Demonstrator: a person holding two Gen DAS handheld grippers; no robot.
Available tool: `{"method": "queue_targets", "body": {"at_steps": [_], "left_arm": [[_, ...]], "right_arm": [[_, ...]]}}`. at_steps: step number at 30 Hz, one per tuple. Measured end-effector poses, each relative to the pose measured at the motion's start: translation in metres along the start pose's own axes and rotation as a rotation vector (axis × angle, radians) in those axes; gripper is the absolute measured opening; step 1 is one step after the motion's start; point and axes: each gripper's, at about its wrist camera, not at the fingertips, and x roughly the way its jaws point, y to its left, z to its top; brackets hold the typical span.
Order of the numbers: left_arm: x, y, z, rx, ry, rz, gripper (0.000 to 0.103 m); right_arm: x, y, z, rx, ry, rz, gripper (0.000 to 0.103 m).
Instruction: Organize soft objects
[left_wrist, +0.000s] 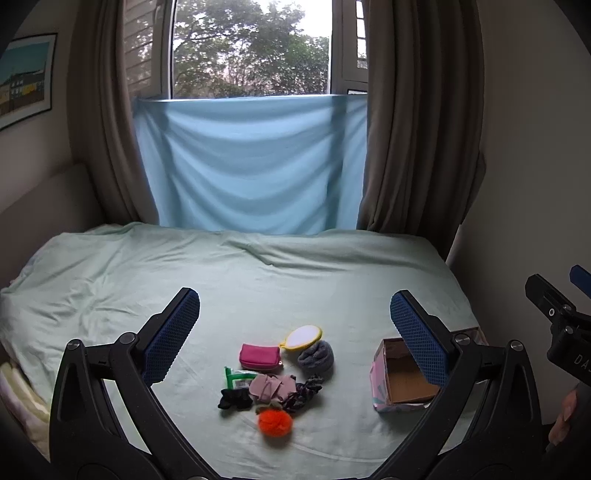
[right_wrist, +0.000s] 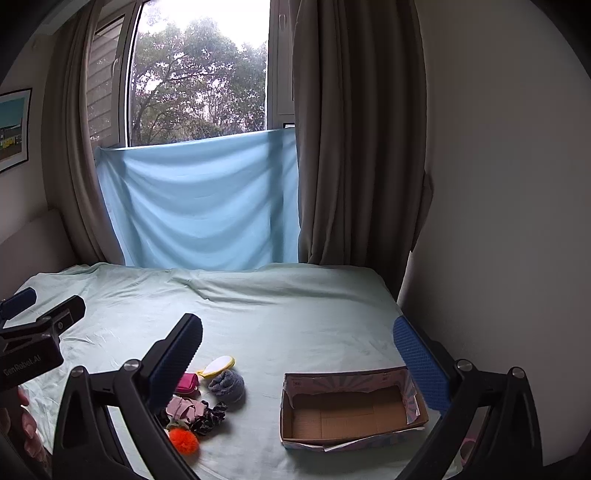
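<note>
A pile of small soft things lies on the pale green bed sheet (left_wrist: 110, 280): a pink pouch (left_wrist: 259, 357), a yellow-rimmed white pad (left_wrist: 302, 337), a grey fluffy bundle (left_wrist: 316, 359), a mauve cloth (left_wrist: 272, 387), a dark patterned scrunchie (left_wrist: 304, 393), a black scrunchie (left_wrist: 235, 399), a green and white packet (left_wrist: 236, 376) and an orange pompom (left_wrist: 275, 424). An open, empty cardboard box (right_wrist: 347, 410) stands to their right. My left gripper (left_wrist: 295, 328) is open above the pile, holding nothing. My right gripper (right_wrist: 299, 354) is open and empty, above the box and pile.
The bed runs back to a light blue cloth (left_wrist: 251, 166) hung under the window, with brown curtains (left_wrist: 417, 122) on both sides. A wall (right_wrist: 498, 184) stands close on the right. The right gripper's body (left_wrist: 561, 325) shows at the left view's right edge.
</note>
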Motion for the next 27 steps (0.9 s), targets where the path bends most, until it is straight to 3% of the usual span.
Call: {"method": "queue_targets", "body": {"at_steps": [27], "left_arm": [[-0.0090, 0.0046, -0.0059, -0.001, -0.054, -0.017, 0.103]], "right_arm": [[-0.0082, 0.0069, 0.0052, 0.002, -0.056, -0.010, 0.103]]}}
